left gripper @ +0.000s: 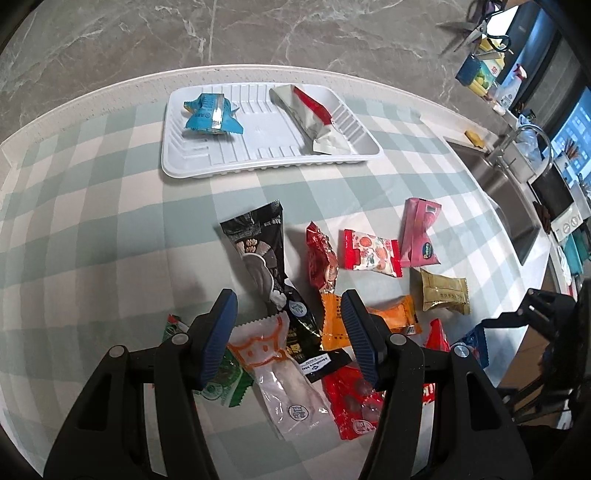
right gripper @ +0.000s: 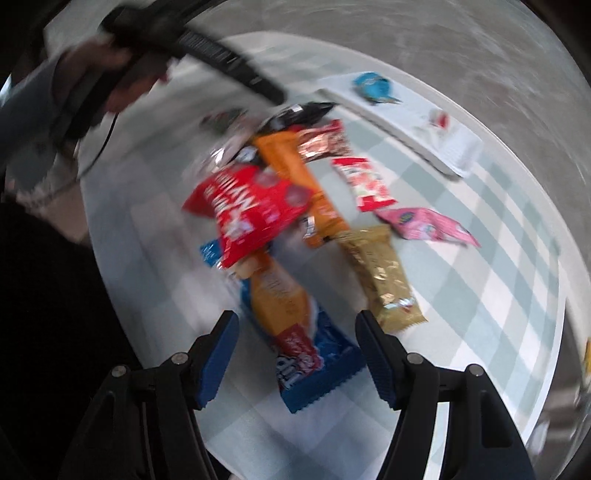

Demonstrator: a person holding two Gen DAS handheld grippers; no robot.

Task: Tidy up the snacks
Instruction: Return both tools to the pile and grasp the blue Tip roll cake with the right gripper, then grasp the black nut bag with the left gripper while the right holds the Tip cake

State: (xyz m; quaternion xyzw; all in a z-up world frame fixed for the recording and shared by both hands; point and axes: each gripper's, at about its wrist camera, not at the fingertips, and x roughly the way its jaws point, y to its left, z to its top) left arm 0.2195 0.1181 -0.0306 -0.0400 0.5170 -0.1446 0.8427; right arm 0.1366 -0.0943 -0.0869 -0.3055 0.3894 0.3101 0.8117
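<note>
A white tray at the back of the table holds a blue packet and a white-and-red packet. In front of it lies a loose pile of snacks. My left gripper hangs open over the pile's near side, above a clear packet with orange print and a long black packet, gripping nothing. In the blurred right wrist view my right gripper is open just above a blue packet with orange and red print. A red bag and a gold packet lie beyond it.
A green-and-white checked cloth covers the table. A sink with a tap sits to the right, and scissors lie on the counter behind. A person's hand holds the left gripper at the upper left.
</note>
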